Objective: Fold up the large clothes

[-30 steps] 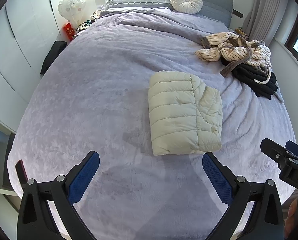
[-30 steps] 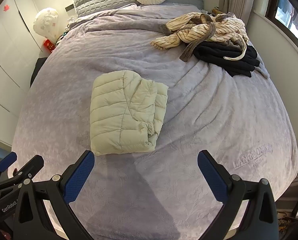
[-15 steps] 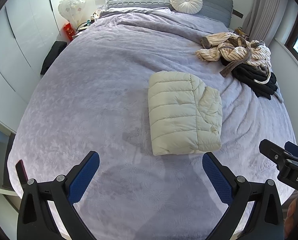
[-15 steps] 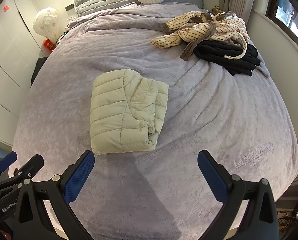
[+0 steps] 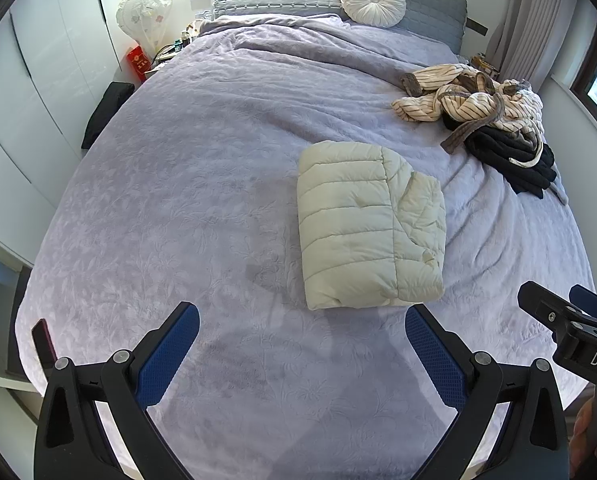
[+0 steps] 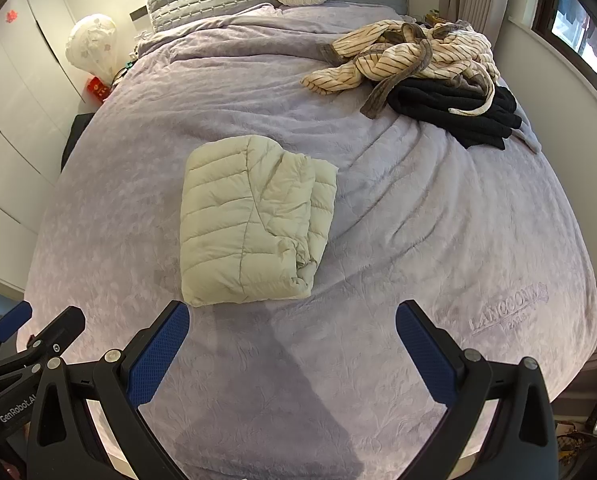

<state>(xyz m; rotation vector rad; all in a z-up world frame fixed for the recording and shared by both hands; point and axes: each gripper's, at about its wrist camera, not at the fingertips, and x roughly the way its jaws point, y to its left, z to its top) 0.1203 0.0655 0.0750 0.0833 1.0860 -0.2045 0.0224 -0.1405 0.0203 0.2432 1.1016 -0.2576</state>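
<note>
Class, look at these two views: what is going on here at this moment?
A person holds two grippers over a bed with a lilac bedspread. The left gripper and right gripper are both open and hold nothing. A cream quilted puffer jacket lies folded into a compact bundle mid-bed, untouched. Farther back, by the window side, a cream striped robe lies crumpled on a black garment, neither yet folded.

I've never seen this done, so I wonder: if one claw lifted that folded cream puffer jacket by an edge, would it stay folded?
Probably not. The jacket looks soft and quilted, so it would likely sag and unfold. Its puffy panels suggest it is light for its bulk. The layered folds at its right edge already look loose, so they may slip apart first.
</note>
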